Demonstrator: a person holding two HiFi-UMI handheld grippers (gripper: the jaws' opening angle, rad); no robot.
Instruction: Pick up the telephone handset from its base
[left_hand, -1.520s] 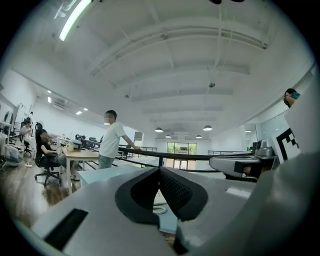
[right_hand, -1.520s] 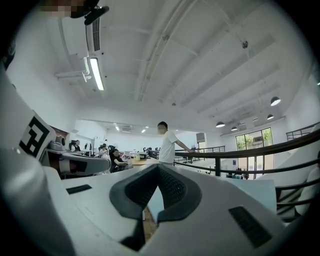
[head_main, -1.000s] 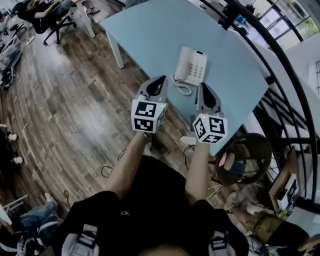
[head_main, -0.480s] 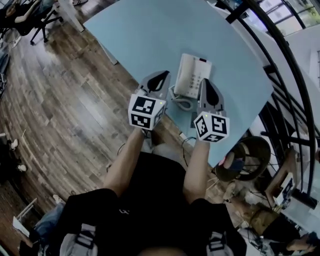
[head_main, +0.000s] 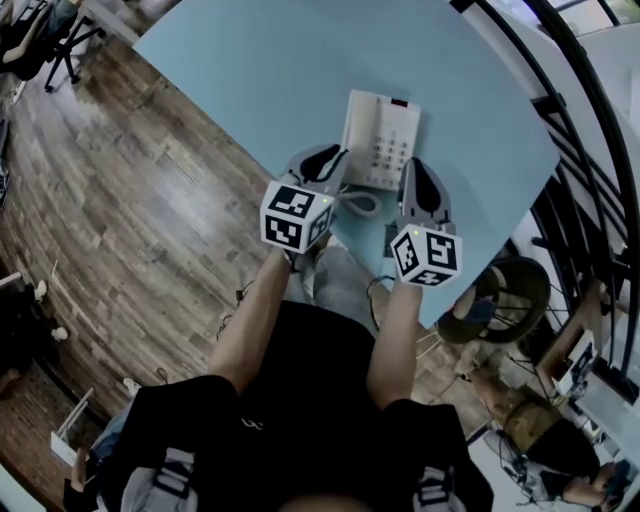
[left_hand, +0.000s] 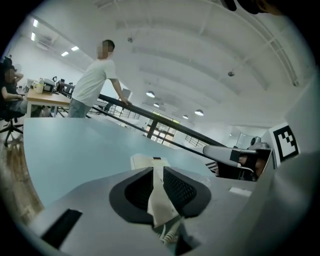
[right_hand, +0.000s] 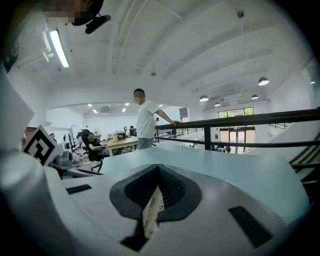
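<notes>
white handset (head_main: 358, 125) — flat on base (head_main: 396, 140)

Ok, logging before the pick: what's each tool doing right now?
Left tool: closed, holding nothing.
Right tool: closed, holding nothing.
The telephone handset sits on its base.

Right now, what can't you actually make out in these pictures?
- Telephone button labels: head view, too small to read.
- Near end of the handset, and where the coiled cord joins it: head view, covered by the left hand-held gripper.
- Most of the telephone in both gripper views: the left one's and the right hand-held gripper's own jaws block it; only a sliver shows.
- Table far edge: head view, cut off at the top.
</notes>
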